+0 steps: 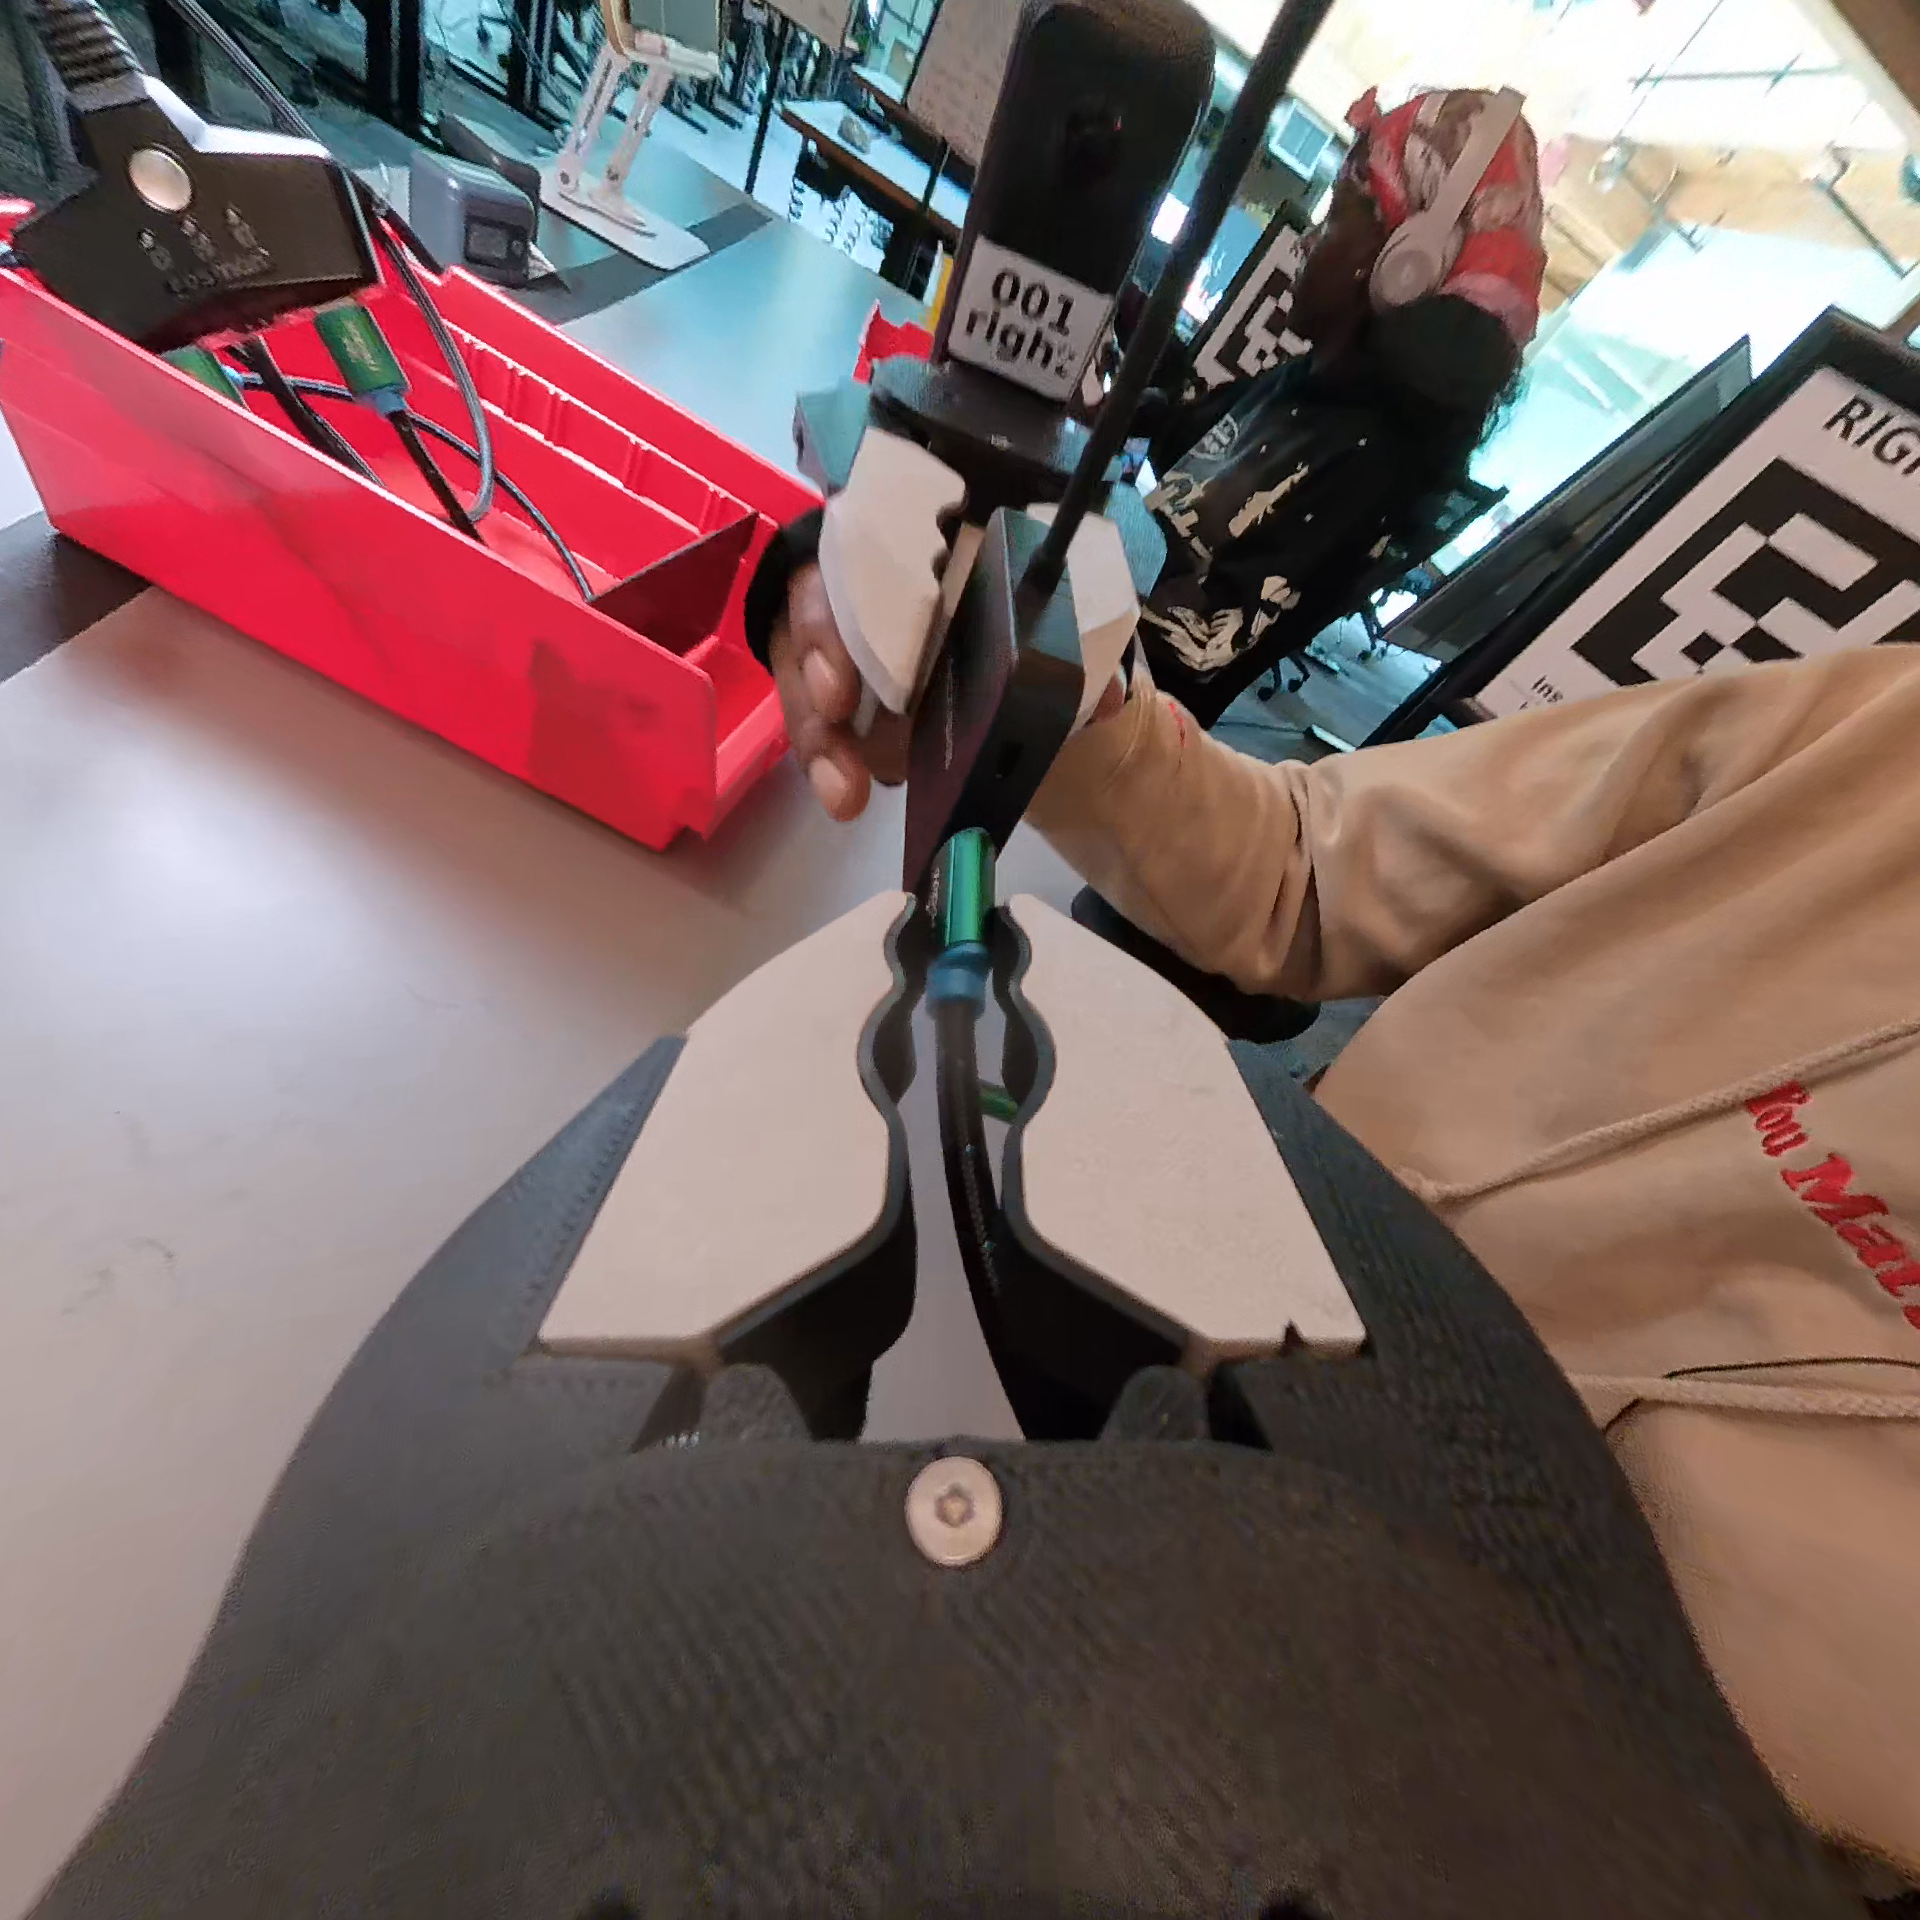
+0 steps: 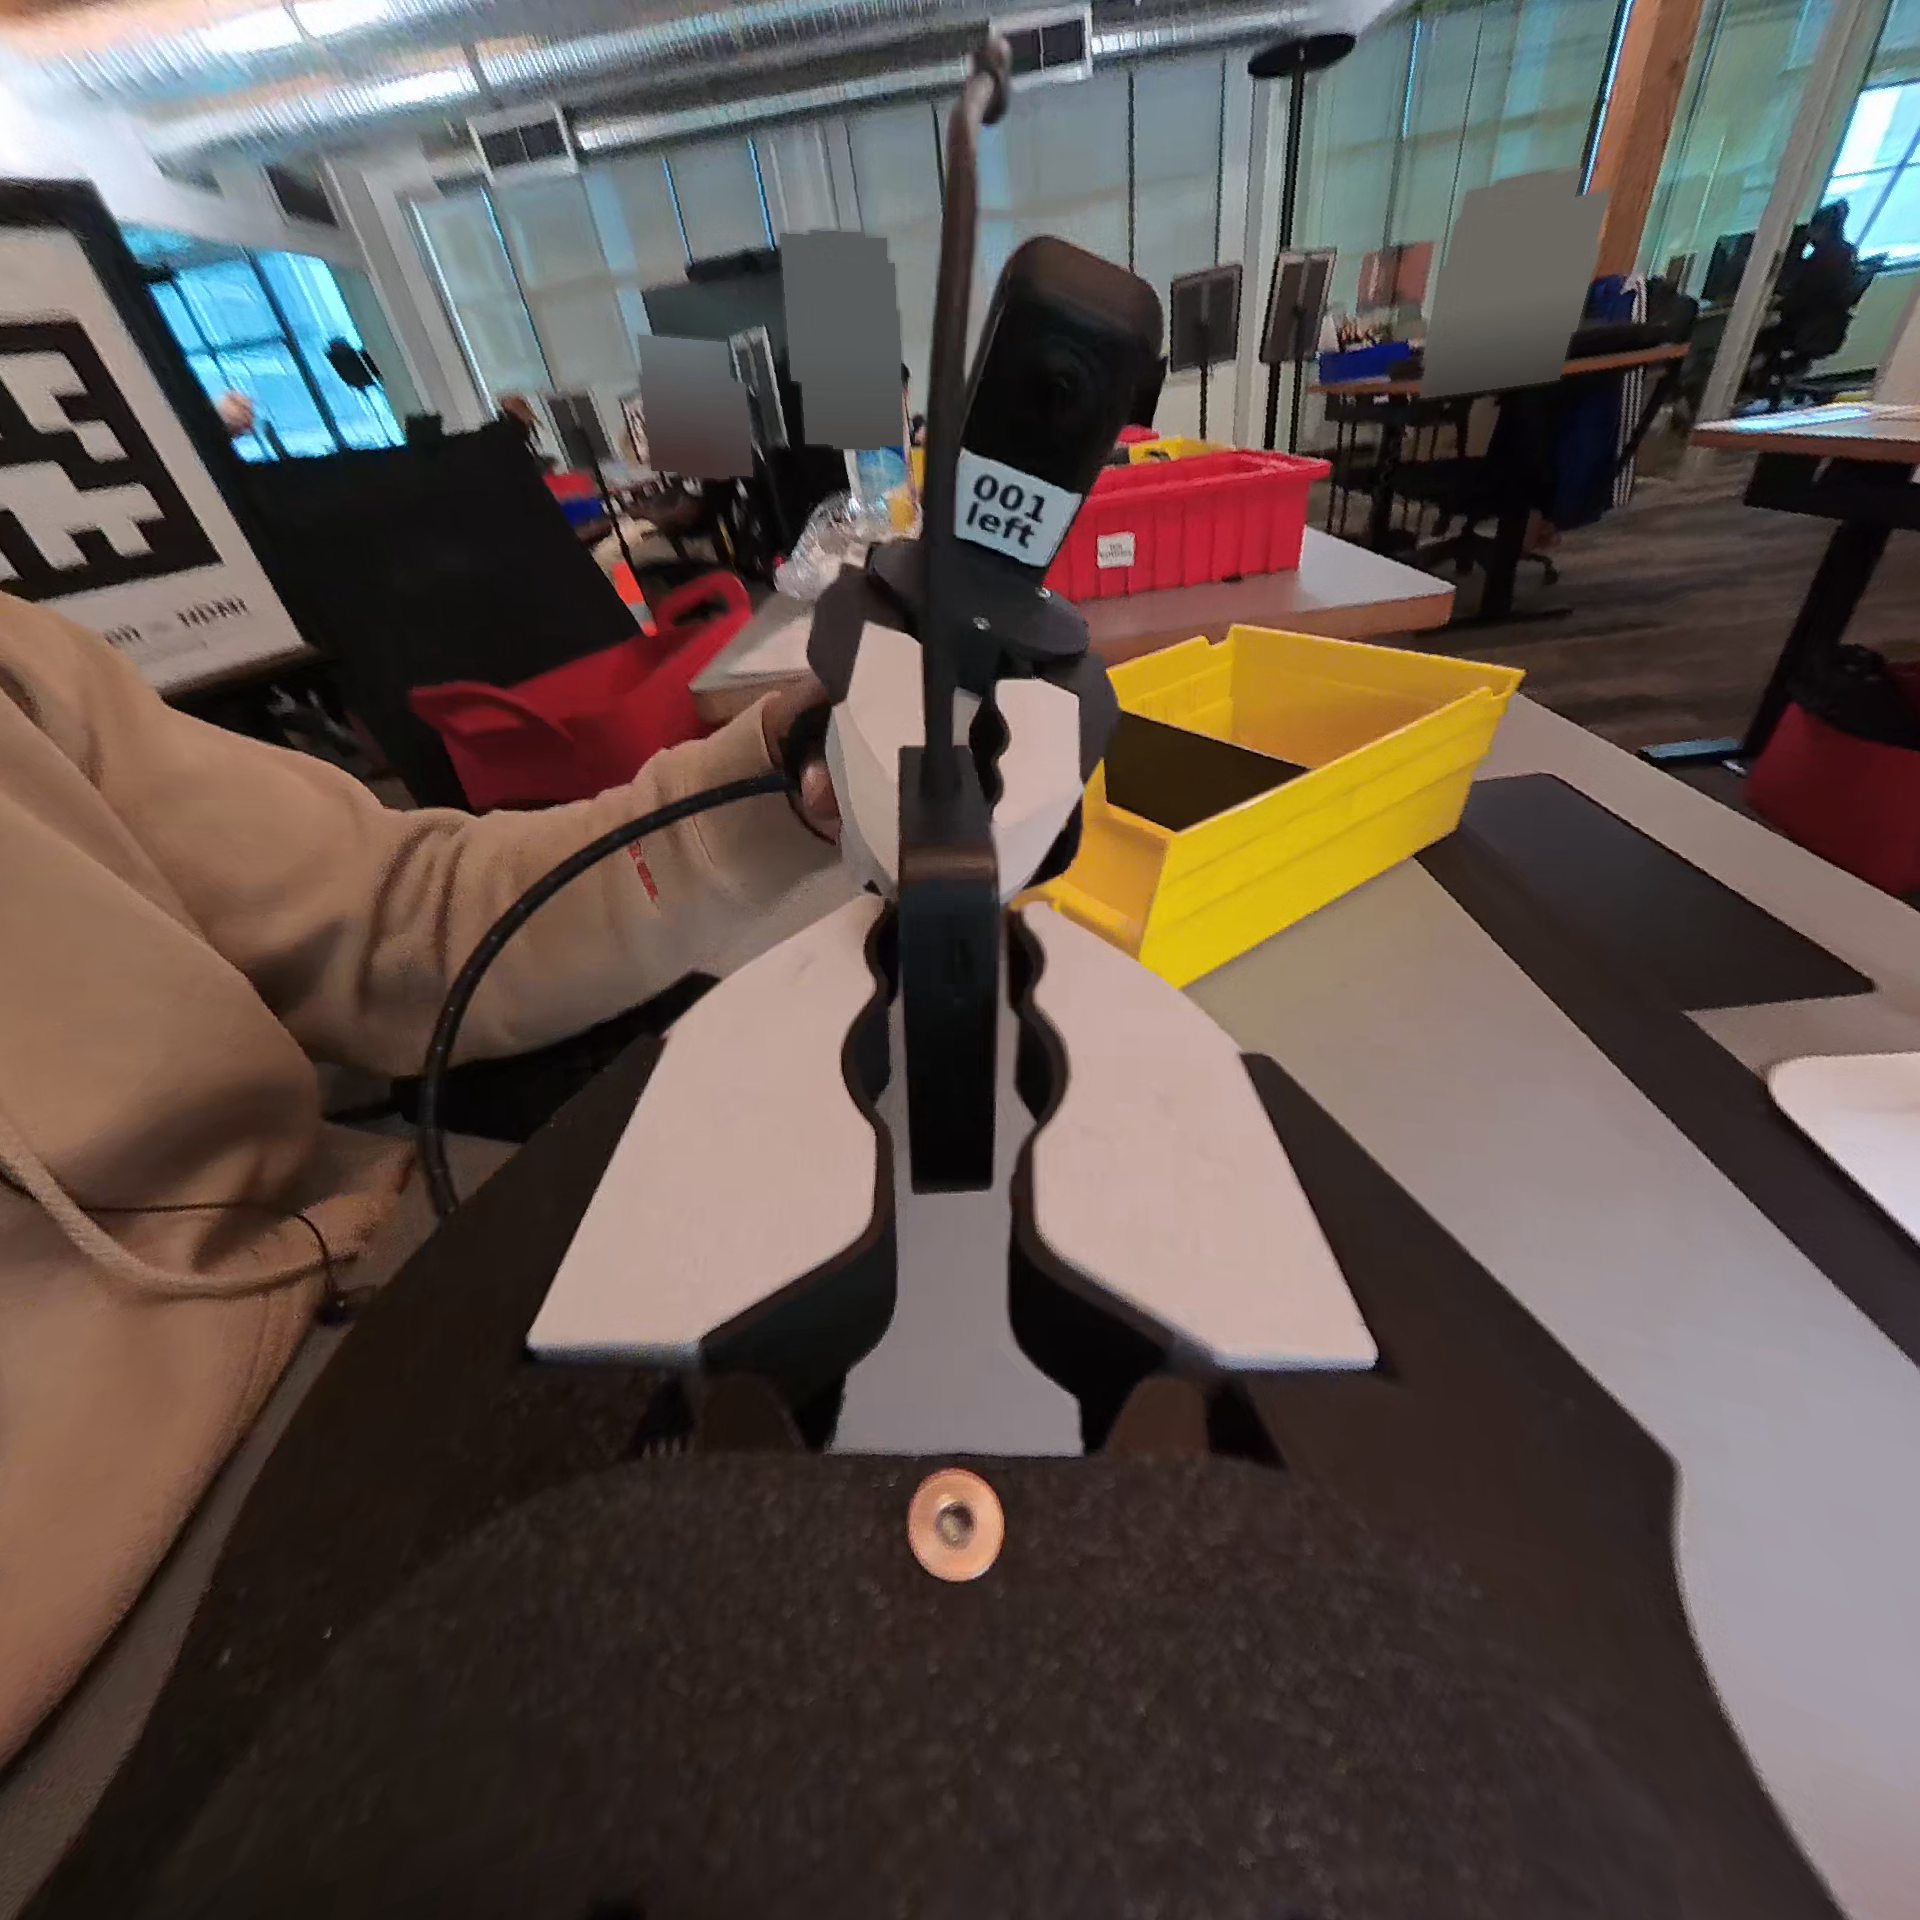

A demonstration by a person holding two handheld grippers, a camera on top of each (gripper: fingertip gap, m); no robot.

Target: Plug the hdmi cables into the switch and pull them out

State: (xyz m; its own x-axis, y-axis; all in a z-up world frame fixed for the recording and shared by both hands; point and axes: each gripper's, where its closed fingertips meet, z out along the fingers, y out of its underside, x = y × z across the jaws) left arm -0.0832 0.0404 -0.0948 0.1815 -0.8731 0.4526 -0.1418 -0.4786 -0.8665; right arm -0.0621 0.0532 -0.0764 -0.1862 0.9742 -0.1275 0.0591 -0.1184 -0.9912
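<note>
Switch (image 2: 948, 1039) is a flat black box held edge-on and off the table, clamped between the right gripper (image 2: 948, 925) fingers; the scalloped pads bite its flat faces so it can't twist under push or pull. Its fixed lead (image 2: 951, 416) runs straight up out of the top end, out of the way. Green plug (image 1: 961, 883) sits at the switch's lower edge, nose at or in a port; can't tell if it's fully seated or partly out. Left gripper (image 1: 954, 920) is closed on that plug just ahead of the blue strain relief, with the black cable (image 1: 961, 1143) trailing back between the fingers, so force runs along the plug axis rather than the cord. The two grippers face each other tip to tip, which reads as one bracing while the other drives. Red bin (image 1: 623, 717) on the table behind holds another switch (image 1: 197, 249) with green plugs hanging from it, likely spare or finished stock. Yellow bin (image 2: 1299, 810) stands on the table beyond the left gripper, with a black divider inside. Person's beige sleeve (image 1: 1403, 831) comes in from the side.
</note>
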